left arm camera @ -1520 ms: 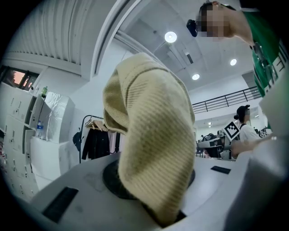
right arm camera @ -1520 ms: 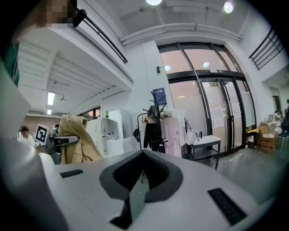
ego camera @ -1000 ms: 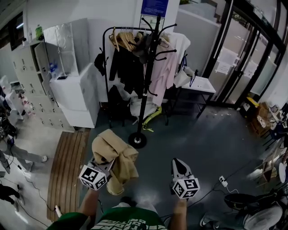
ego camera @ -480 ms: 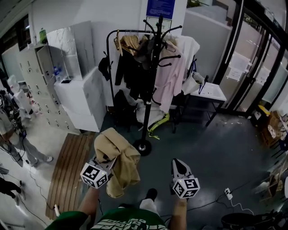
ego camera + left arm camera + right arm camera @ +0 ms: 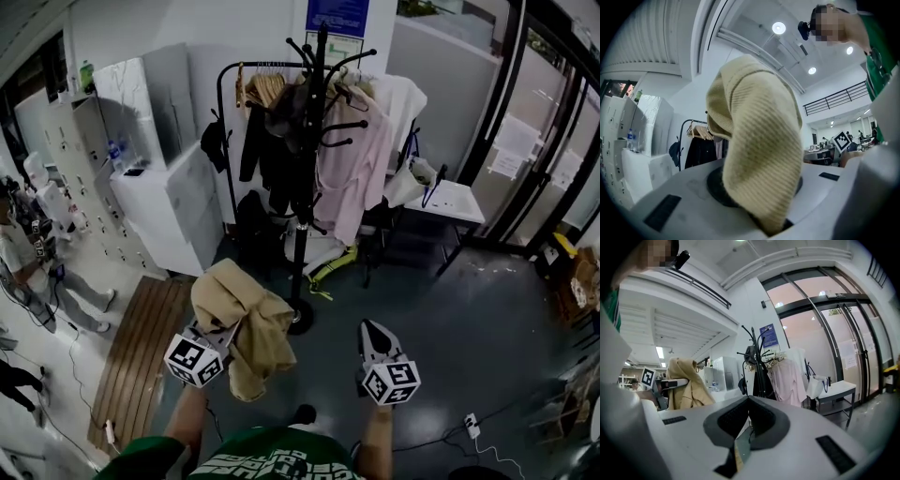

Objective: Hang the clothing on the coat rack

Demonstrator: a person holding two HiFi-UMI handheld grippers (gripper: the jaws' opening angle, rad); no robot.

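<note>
A tan knitted garment hangs bunched from my left gripper, which is shut on it at the lower left of the head view. In the left gripper view the cloth drapes over the jaws and hides them. My right gripper is at the lower right, shut and empty; in its own view the jaws meet with nothing between them. The black coat rack stands ahead of both grippers, its round base just beyond the garment. Dark clothing hangs on its hooks. The rack also shows in the right gripper view.
Behind the rack a clothes rail carries hangers, black clothes and a pink shirt. A white cabinet, lockers and a wooden bench are at the left. A small white table and glass doors are at the right. A person stands far left.
The coat rack has drawn nearer and stands larger ahead. Both grippers keep their places in the view, the left one still holding the tan garment.
</note>
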